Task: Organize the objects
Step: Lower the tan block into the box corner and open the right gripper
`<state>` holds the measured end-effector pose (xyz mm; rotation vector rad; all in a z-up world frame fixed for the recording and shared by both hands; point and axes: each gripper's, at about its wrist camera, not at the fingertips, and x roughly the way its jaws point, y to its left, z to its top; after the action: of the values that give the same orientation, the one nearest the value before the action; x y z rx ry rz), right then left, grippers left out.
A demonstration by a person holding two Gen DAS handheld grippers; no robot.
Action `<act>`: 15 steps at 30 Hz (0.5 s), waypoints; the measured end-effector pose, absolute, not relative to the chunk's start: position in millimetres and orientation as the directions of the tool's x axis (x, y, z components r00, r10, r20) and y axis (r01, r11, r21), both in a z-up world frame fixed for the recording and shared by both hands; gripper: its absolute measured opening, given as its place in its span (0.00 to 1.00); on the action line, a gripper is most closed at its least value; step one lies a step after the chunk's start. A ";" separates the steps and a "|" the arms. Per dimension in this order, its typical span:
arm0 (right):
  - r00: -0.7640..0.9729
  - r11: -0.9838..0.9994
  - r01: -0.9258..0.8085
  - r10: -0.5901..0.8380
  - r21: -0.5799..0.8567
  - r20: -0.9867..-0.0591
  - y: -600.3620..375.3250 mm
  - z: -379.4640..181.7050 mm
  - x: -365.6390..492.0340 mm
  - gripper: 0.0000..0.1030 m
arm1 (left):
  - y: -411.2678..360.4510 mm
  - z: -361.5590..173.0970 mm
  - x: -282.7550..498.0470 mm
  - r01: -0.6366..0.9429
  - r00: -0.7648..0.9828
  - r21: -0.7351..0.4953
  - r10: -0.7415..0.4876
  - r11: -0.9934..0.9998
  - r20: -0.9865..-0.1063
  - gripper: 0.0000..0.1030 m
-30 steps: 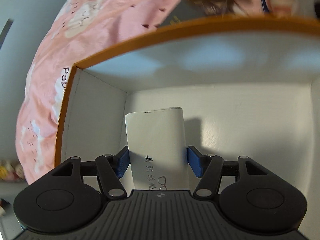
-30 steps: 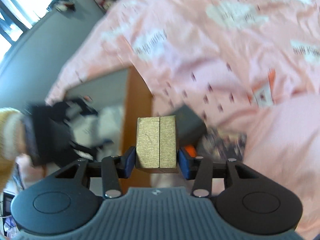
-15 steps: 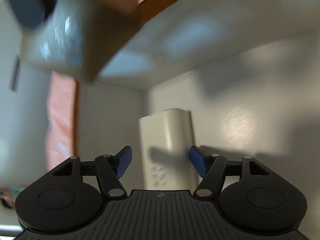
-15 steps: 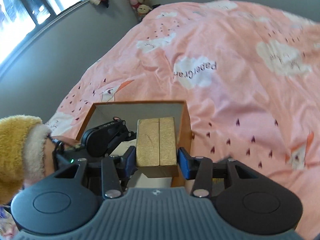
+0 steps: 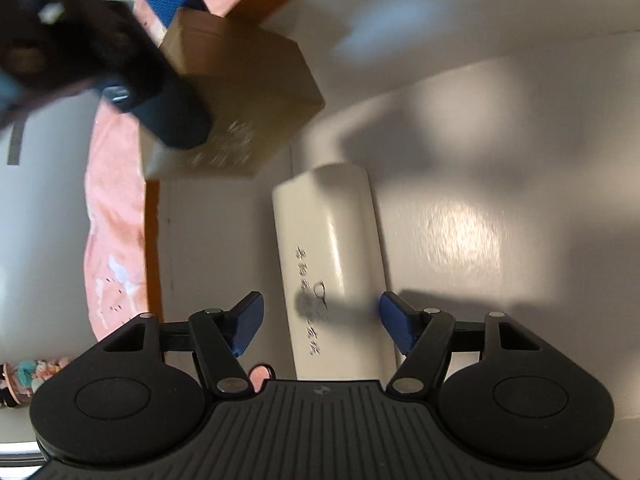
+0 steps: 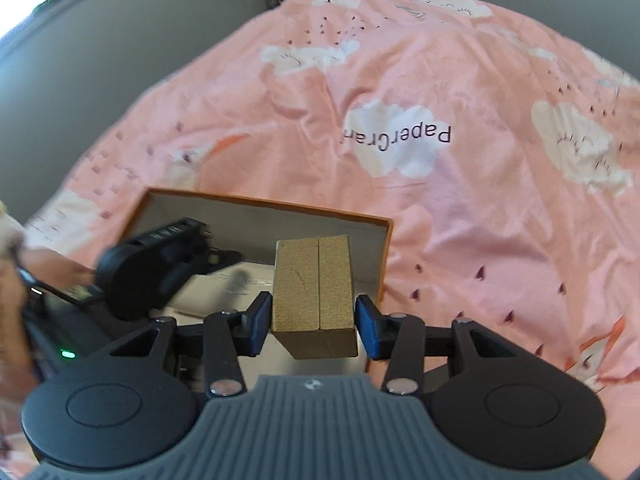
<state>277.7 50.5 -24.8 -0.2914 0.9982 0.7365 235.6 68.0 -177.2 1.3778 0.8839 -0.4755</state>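
We see a pink cloud-print bedspread (image 6: 460, 80) lettered "PaperCran…", bearing an orange-rimmed white cardboard box (image 6: 385, 256). Inside lies a white glossy oblong case (image 5: 332, 256) with unreadable grey characters, between our left gripper (image 5: 320, 322), jaws closing, pads clear. Our right gripper (image 6: 314, 326) clamps a gold textured box (image 6: 314, 292).

The right gripper (image 6: 314, 330) clamps a small gold rectangular box (image 6: 314, 300) between its blue pads, above the near right corner of an orange-edged open cardboard box (image 6: 385, 256) on a pink cloud-print bedspread (image 6: 460, 80). The left gripper (image 6: 160, 268) reaches into it from the left.
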 end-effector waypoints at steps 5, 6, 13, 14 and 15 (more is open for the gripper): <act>0.332 0.723 -0.689 0.377 0.050 -0.865 67.2 -38.9 283.8 0.46 | 73.0 -178.4 246.0 0.735 0.609 0.647 0.223 0.201 -0.761 0.75; 0.341 0.722 -0.691 0.365 0.032 -0.866 70.9 -41.0 284.2 0.46 | 73.1 -177.4 247.8 0.731 0.608 0.647 0.223 0.216 -0.762 0.74; 0.419 0.738 -0.669 0.283 -0.083 -0.863 90.7 -50.3 284.9 0.45 | 70.2 -175.8 249.3 0.725 0.616 0.650 0.206 0.227 -0.760 0.70; 0.420 0.740 -0.666 0.275 -0.089 -0.865 92.2 -51.7 285.4 0.45 | 69.6 -174.4 249.2 0.721 0.624 0.654 0.196 0.231 -0.757 0.70; 0.421 0.739 -0.666 0.265 -0.098 -0.867 94.2 -53.2 285.7 0.45 | 68.5 -172.2 248.7 0.713 0.636 0.661 0.180 0.235 -0.750 0.70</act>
<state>285.7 94.2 -53.2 -0.4700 0.9723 0.6104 248.7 68.5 -172.2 1.3147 0.8501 -0.4333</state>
